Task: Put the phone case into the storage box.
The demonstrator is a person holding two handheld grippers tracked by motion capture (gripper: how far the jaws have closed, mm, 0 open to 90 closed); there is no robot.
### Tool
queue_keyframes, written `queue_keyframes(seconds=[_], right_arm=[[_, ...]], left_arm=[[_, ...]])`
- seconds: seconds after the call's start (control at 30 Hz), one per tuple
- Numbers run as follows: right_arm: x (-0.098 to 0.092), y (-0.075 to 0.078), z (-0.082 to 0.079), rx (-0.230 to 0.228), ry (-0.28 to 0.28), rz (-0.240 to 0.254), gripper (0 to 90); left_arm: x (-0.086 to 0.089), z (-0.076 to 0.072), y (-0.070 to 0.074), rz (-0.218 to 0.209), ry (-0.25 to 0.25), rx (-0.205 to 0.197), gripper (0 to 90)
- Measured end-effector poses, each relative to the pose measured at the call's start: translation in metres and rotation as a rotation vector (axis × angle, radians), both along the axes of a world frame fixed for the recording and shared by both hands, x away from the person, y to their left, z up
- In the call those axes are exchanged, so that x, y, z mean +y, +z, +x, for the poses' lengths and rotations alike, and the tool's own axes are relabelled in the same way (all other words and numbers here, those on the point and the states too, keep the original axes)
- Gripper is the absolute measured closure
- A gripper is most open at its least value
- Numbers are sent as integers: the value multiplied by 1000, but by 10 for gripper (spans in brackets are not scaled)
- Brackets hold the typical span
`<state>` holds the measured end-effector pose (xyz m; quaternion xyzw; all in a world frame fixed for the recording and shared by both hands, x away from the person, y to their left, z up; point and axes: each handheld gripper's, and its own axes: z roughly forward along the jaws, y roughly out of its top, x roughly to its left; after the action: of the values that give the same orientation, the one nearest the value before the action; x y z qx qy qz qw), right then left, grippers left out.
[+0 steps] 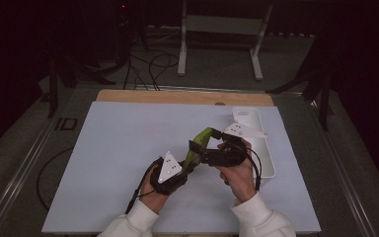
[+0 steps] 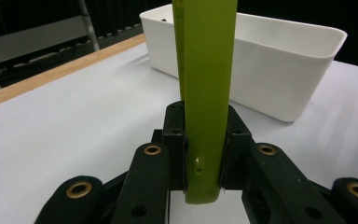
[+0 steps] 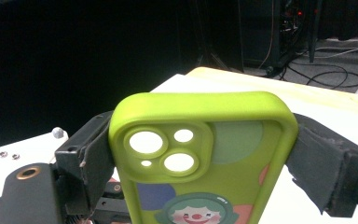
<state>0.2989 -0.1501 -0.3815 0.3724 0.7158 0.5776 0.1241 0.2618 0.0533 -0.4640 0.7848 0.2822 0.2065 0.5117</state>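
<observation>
A lime-green phone case (image 1: 205, 134) with a clown picture and camera cutouts is held above the white mat between both grippers. In the left gripper view the case (image 2: 205, 84) stands edge-on, and my left gripper (image 2: 204, 140) is shut across its thin lower end. At the left in the high view, the left gripper (image 1: 186, 165) sits in a hand. My right gripper (image 1: 198, 149) comes in from the right. In the right gripper view its pads (image 3: 95, 156) touch both long sides of the case (image 3: 200, 168), near the camera end.
A white rectangular bin (image 1: 270, 158) stands on the mat's right side, close behind the right hand, with a pale case-like piece (image 1: 246, 118) at its far end. The mat (image 1: 123, 158) covers a wooden table. Cables and a stand lie on the floor beyond.
</observation>
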Motion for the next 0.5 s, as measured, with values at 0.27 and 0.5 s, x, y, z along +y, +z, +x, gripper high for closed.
queue_keyframes(seconds=[0.27,0.5], right_arm=[[0,-1,1,8,4,1,154],[0,-1,1,6,3,7,156]], left_arm=[[1,1,-1,-2,0,6,768],[2,0,0,-6,-1,1,739]])
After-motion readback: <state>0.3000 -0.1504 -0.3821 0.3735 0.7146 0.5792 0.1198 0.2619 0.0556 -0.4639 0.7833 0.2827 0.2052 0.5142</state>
